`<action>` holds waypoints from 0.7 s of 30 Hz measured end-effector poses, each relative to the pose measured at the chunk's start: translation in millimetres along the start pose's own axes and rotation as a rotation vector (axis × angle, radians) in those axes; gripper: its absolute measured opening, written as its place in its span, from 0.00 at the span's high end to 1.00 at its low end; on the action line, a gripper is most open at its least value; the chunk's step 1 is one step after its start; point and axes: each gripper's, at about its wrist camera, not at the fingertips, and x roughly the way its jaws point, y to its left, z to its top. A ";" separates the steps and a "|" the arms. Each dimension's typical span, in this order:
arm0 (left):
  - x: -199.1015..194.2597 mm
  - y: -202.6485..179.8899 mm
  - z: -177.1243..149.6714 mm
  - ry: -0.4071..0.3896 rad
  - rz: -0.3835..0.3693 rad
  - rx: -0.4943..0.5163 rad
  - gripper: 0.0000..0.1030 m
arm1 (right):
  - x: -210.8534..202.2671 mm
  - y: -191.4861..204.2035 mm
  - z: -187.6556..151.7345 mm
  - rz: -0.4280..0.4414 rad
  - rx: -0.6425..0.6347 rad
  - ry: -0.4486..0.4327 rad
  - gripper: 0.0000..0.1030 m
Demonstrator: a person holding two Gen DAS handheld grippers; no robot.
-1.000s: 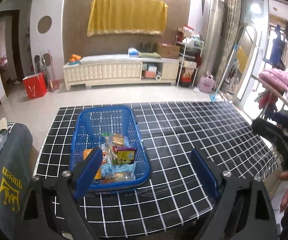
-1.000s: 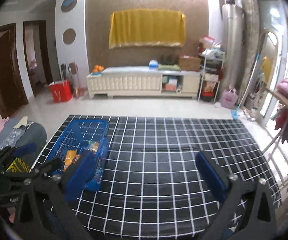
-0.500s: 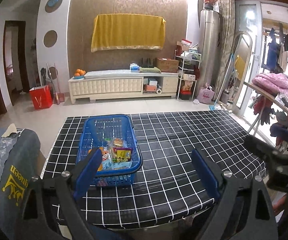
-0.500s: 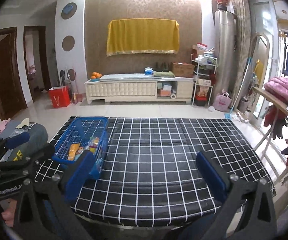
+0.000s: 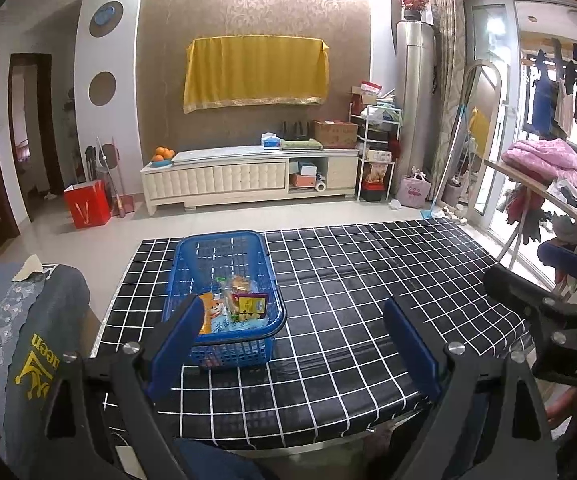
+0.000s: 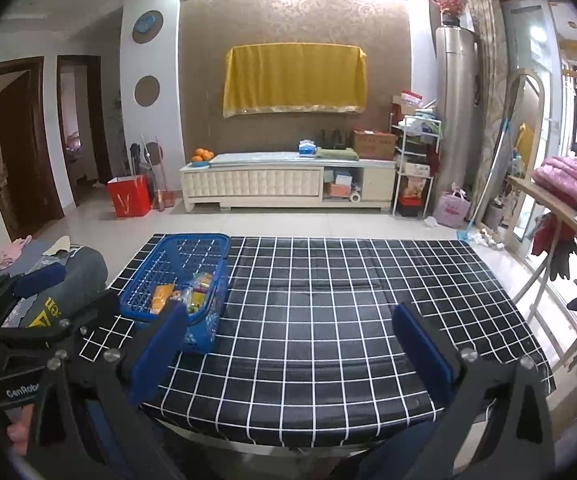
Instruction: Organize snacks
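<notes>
Both the left gripper (image 5: 292,340) and right gripper (image 6: 288,344) stand spread and empty short of the table (image 5: 368,280), where the blue basket (image 5: 224,344) holds light, crinkly snack packets (image 5: 244,306), likely best pinched by their edges.

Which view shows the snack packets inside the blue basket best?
The left wrist view: it looks almost straight into the blue basket, so the snack packets face the camera. The right wrist view sees the basket obliquely from the side, with its near wall and a fingertip partly hiding them.
</notes>
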 end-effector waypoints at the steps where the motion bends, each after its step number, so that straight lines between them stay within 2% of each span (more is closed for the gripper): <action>1: -0.2 -0.5 -0.7 0.001 0.000 -0.001 0.13 | -0.5 0.4 -0.4 0.000 0.000 0.000 0.00; 21: -8.8 -2.6 -3.0 -0.015 -0.009 0.002 0.13 | -3.8 5.4 0.9 0.011 0.002 0.013 0.00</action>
